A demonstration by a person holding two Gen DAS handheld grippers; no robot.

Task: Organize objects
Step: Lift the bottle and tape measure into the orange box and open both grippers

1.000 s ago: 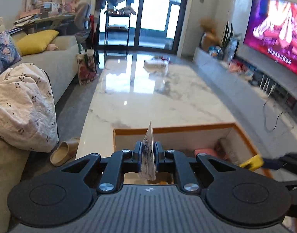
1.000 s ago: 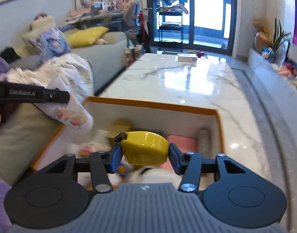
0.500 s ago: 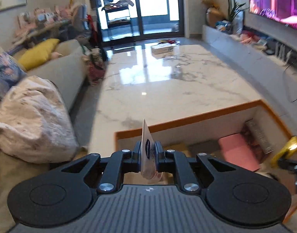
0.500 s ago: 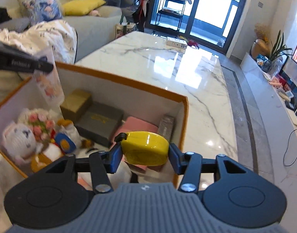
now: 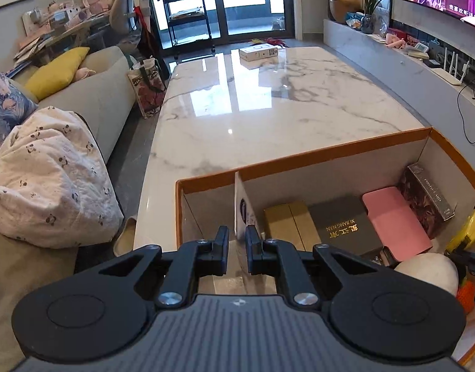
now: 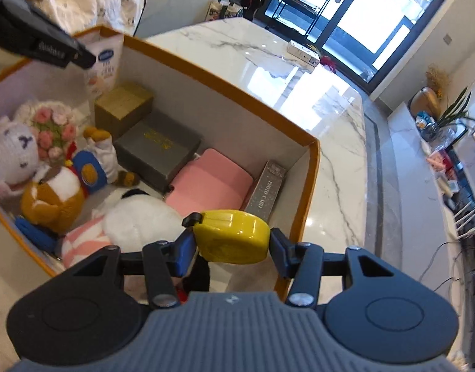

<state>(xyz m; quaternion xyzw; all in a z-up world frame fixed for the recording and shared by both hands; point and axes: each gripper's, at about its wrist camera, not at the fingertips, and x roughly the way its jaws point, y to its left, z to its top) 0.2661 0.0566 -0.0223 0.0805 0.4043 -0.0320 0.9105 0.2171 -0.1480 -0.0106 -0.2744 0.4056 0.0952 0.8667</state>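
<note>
An orange-rimmed cardboard box (image 5: 330,152) stands on the marble table; it also shows in the right wrist view (image 6: 225,80). My left gripper (image 5: 237,245) is over its left end, jaws slightly apart around a flat white packet (image 5: 241,207) standing on edge; the packet also shows in the right wrist view (image 6: 104,65). My right gripper (image 6: 231,243) is shut on a yellow tape measure (image 6: 233,237) above the box's right end. Inside lie a tan box (image 6: 123,105), a dark grey box (image 6: 158,148), a pink case (image 6: 211,186) and plush toys (image 6: 51,161).
The marble table (image 5: 268,102) stretches ahead with a small white box (image 5: 258,52) at its far end. A sofa with a blanket (image 5: 48,179) lies to the left. A TV bench (image 5: 408,62) runs along the right.
Both grippers have dropped toward the box. The left jaws have parted a little from the packet, which now stands lower inside the box. The right gripper still holds the tape measure.
</note>
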